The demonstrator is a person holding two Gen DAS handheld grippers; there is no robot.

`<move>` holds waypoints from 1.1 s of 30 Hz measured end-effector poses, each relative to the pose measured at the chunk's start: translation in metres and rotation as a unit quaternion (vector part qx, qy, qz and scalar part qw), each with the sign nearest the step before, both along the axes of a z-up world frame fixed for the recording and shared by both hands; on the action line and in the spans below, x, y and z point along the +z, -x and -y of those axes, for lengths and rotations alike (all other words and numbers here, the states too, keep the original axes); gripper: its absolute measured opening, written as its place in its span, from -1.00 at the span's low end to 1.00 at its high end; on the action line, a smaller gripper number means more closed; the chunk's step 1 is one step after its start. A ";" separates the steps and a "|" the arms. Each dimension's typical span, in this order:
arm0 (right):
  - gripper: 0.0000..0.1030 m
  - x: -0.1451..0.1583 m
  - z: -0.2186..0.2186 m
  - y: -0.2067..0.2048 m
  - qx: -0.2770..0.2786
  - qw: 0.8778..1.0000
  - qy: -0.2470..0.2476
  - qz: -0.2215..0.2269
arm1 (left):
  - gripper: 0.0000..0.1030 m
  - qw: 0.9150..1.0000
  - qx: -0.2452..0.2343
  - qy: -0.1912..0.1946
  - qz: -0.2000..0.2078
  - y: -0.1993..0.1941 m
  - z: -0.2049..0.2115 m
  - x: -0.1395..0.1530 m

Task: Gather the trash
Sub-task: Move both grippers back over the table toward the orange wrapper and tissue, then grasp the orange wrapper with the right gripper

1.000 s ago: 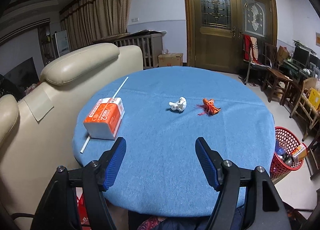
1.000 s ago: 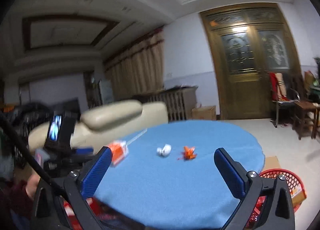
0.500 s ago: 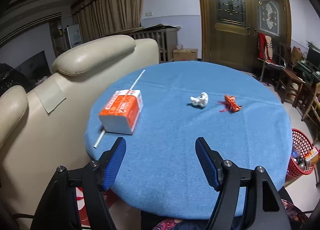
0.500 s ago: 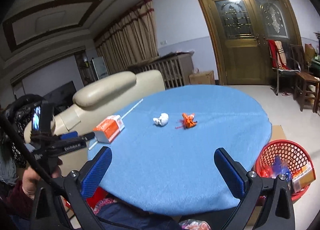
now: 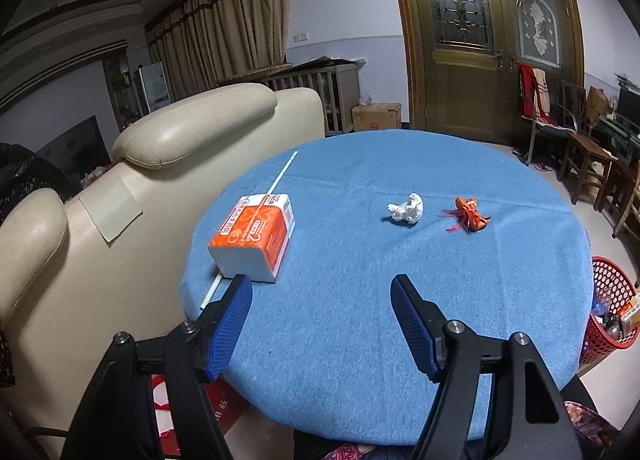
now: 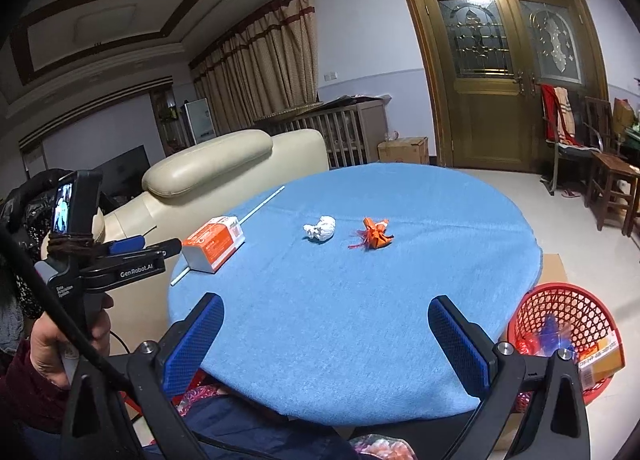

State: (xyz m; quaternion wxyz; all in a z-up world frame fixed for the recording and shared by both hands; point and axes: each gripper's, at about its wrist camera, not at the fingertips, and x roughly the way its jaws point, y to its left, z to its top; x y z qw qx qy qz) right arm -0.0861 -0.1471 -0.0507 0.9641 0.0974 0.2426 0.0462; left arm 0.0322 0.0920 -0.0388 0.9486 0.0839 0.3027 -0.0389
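1. The cream leather sofa stands pushed against the left side of the round table, which wears a blue cloth.
2. A wooden double door with patterned glass panes stands well beyond the table's far edge.
3. The red mesh basket sits on the floor just beside the table's near right edge, with packaging already inside it.
4. The left gripper hovers over the table's near left edge, its blue jaws spread apart with nothing between them. In the right wrist view a hand grips its handle.
5. The right gripper hangs over the table's near edge, its jaws released wide and holding nothing.
6. An orange and white tissue pack lies on the table's left part, just beyond the left gripper.
7. A thin white stick lies along the table's left edge, running under the tissue pack.
8. A crumpled white paper ball rests near the table's middle.
9. A scrunched orange wrapper lies just to the right of the paper ball, apart from it.
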 end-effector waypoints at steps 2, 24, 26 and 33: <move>1.00 -0.004 0.000 -0.003 0.006 1.000 -0.003 -0.012 | 0.41 1.000 0.000 -0.002 -0.001 -0.003 0.001 0.000; 1.00 -0.073 0.072 -0.174 -0.045 0.983 -0.040 -0.171 | 0.41 0.995 -0.016 0.000 -0.101 -0.142 0.035 -0.043; 1.00 -0.078 0.077 -0.200 -0.043 0.982 -0.042 -0.181 | 0.41 0.994 -0.028 0.007 -0.108 -0.160 0.043 -0.047; 0.63 -0.092 0.079 -0.304 -0.023 0.979 -0.052 -0.197 | 0.41 0.986 -0.061 0.027 -0.150 -0.215 0.067 -0.065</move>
